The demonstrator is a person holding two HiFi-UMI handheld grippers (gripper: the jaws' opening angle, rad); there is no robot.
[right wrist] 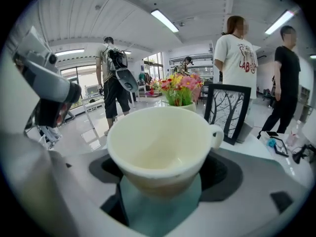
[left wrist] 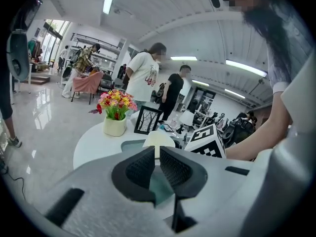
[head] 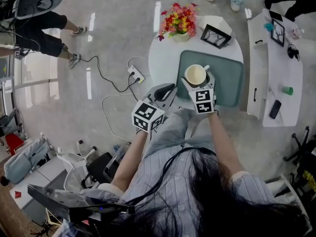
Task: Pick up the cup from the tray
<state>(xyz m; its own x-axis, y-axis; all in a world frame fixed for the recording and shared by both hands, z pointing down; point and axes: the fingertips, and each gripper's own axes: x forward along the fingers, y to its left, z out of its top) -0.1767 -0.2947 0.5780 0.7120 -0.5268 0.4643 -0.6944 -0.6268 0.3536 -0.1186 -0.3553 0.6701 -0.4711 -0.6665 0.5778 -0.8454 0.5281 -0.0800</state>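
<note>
Where the person stands: at 6 o'clock of the round white tabletop [head: 163,58], one tool in each hand.
Left tool [head: 165,90]: held at 7 o'clock, just off the tabletop's rim and clear of the tray. Its own view shows the jaws clenched to a thin slit, with nothing between them.
Right tool [head: 197,83]: reaches over the near edge of the tray. The jaws are spread wide and close on the cup's two sides, so it is grasping the cup.
Cup [head: 195,75]: cream, upright and empty, held between the right tool's pads over the tray's 9 o'clock part. The handle points to 2 o'clock in the head view. Whether the base touches the tray cannot be told.
Tray [head: 227,78]: grey-green with rounded corners, lying at 5 o'clock on the tabletop.
Picture frame [head: 215,35]: black, standing at 1 o'clock beyond the tray.
Flowers [head: 178,19]: red and yellow in a pale pot, at 11 o'clock on the far rim.
Floor: a white power strip [head: 136,74] with a trailing cable lies at 9 o'clock beside the tabletop.
</note>
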